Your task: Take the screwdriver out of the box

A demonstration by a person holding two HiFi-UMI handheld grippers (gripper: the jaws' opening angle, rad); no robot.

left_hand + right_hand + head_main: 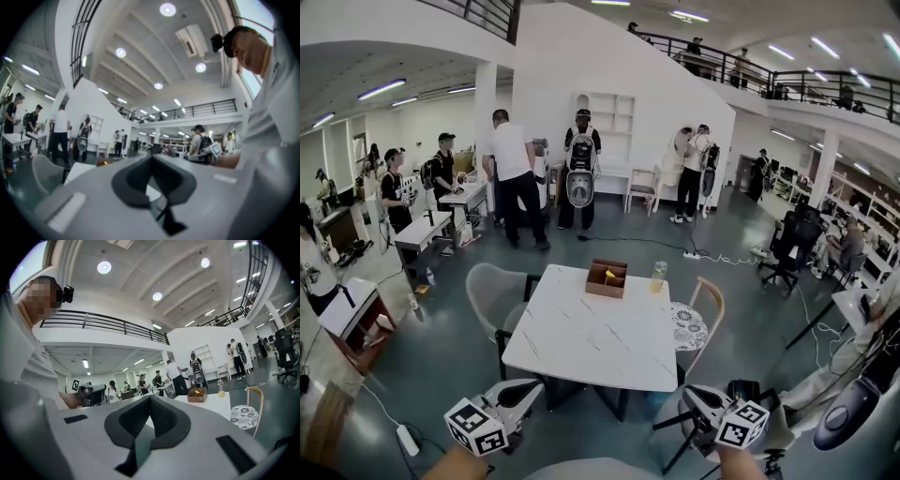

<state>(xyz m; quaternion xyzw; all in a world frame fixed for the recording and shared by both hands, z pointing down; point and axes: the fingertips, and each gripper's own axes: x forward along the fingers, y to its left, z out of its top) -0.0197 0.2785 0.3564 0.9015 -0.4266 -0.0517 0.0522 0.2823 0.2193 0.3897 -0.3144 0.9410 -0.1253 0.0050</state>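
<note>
We hold our left gripper [528, 391] at seven o'clock of the table [581, 342] and our right gripper [695, 400] at five, jaws together and empty, while the screwdriver [609, 276] sits in the box [602, 287] at twelve.

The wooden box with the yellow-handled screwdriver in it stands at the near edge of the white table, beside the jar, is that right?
Not quite: the head view shows the wooden box at the far edge of the white table, not the near edge. The yellow-handled screwdriver is in it and the jar stands beside it, as you say.
</note>
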